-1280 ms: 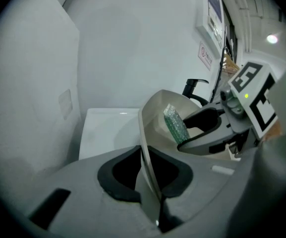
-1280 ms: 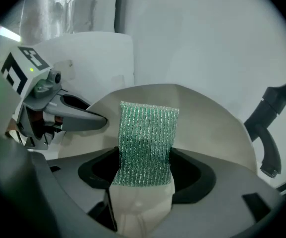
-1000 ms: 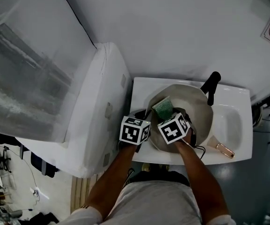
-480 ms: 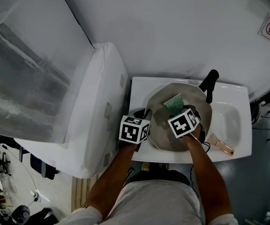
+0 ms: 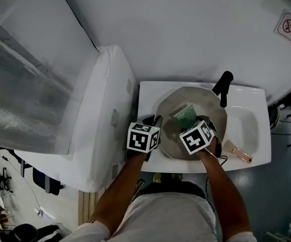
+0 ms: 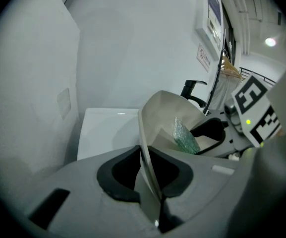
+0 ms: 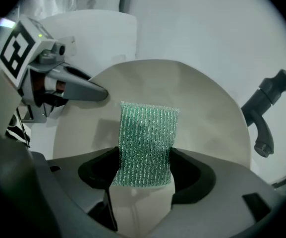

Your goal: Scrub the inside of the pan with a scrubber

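Observation:
A beige pan (image 5: 198,105) with a black handle (image 5: 223,87) lies tilted in the white sink (image 5: 251,158). My left gripper (image 5: 154,126) is shut on the pan's near left rim (image 6: 147,148), which passes between its jaws. My right gripper (image 5: 194,126) is shut on a green mesh scrubber (image 5: 186,115), whose free end rests on the pan's inner face (image 7: 192,98). In the right gripper view the scrubber (image 7: 145,143) stands between the pads, with the left gripper (image 7: 100,94) at the pan's left edge and the handle (image 7: 266,108) at the right.
A white appliance (image 5: 105,115) stands against the sink's left side, and a wall runs behind. A copper-coloured tool (image 5: 240,155) lies in the sink's right basin. A cable (image 5: 289,127) hangs beyond the sink's right edge.
The right gripper carried the scrubber from the pan's left part toward the right and back a little. The left gripper kept its hold on the rim.

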`<state>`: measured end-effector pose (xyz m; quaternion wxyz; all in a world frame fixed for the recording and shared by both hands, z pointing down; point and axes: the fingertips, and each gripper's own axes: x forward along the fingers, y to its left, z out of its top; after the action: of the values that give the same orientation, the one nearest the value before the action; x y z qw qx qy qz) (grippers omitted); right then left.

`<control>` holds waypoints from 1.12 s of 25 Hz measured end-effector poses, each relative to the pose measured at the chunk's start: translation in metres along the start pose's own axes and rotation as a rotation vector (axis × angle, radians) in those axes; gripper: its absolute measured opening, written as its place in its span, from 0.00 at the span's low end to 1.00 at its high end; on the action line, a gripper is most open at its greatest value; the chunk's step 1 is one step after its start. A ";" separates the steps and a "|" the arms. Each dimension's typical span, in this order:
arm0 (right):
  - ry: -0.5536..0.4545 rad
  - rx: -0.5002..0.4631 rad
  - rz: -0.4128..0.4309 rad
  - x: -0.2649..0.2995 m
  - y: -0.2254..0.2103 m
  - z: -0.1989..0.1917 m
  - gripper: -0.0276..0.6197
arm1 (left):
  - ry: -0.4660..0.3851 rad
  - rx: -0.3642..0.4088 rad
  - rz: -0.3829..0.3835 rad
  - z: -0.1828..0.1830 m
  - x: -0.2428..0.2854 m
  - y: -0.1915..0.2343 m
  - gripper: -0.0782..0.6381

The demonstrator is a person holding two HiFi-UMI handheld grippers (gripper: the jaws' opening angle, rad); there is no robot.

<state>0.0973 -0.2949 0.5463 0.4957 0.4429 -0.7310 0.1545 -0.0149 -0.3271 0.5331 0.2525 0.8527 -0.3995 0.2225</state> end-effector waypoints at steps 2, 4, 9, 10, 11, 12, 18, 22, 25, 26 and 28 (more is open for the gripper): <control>0.005 -0.042 0.032 0.000 0.022 0.001 0.51 | -0.001 -0.003 -0.001 0.000 0.000 0.000 0.17; 0.013 -0.073 0.060 0.003 0.042 0.002 0.51 | -0.001 -0.004 -0.001 0.000 -0.001 0.000 0.17; 0.053 -0.121 0.084 0.016 0.063 -0.003 0.51 | 0.001 -0.002 -0.001 0.000 -0.001 -0.001 0.17; 0.064 -0.127 0.079 0.018 0.061 -0.006 0.51 | 0.001 -0.003 -0.001 0.000 -0.001 -0.001 0.17; 0.074 -0.130 0.072 0.020 0.058 -0.008 0.51 | 0.000 -0.003 -0.001 0.000 -0.001 -0.001 0.17; 0.083 -0.130 0.064 0.020 0.053 -0.011 0.51 | 0.000 -0.002 -0.001 0.000 -0.001 -0.001 0.17; 0.126 -0.098 0.000 0.016 0.012 -0.032 0.51 | -0.001 0.000 -0.004 0.000 -0.001 0.000 0.17; 0.141 -0.083 -0.035 0.009 -0.009 -0.041 0.51 | -0.001 0.002 -0.005 0.000 -0.001 -0.001 0.17; 0.145 -0.096 -0.049 0.003 -0.014 -0.043 0.51 | -0.002 0.002 -0.006 0.000 -0.001 -0.001 0.17; 0.141 -0.101 -0.048 0.001 -0.012 -0.042 0.51 | -0.002 0.003 -0.006 0.000 -0.001 -0.001 0.17; 0.123 -0.110 -0.031 -0.004 -0.004 -0.040 0.51 | -0.001 0.003 -0.006 0.000 -0.001 -0.001 0.17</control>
<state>0.1245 -0.2691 0.5603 0.5655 0.4160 -0.6996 0.1330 -0.0145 -0.3259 0.5327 0.2515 0.8544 -0.3969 0.2218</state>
